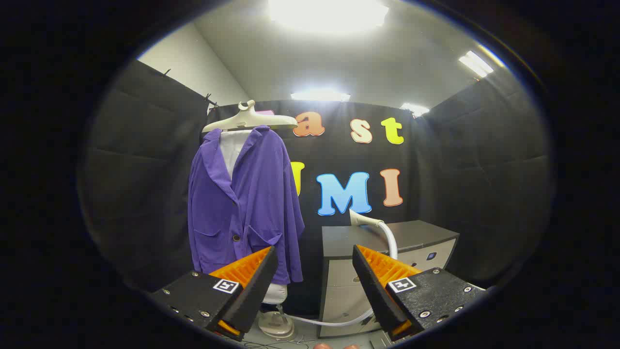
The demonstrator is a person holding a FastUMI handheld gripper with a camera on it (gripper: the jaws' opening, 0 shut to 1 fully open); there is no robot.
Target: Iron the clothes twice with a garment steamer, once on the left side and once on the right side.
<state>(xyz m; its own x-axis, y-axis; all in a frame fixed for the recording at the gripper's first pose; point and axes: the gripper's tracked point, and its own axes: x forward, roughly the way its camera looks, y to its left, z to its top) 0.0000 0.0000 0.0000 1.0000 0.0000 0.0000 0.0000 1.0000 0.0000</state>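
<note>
A purple jacket [242,203] hangs over a white board on a cream hanger [248,118], well beyond my left finger. The steamer's white head [359,219] and hose [390,240] rise from behind the grey cabinet [387,237], just beyond my right finger. The hose runs along the floor to the steamer's white base [276,324] under the jacket. My gripper [315,271] is open with nothing between its fingers, which point at the gap between jacket and cabinet.
The grey cabinet's drawers [341,291] stand close ahead on the right. Black cloth walls [484,184] close the booth on the left, back and right. Fingertips of a person's hand [334,346] peek in below the gripper.
</note>
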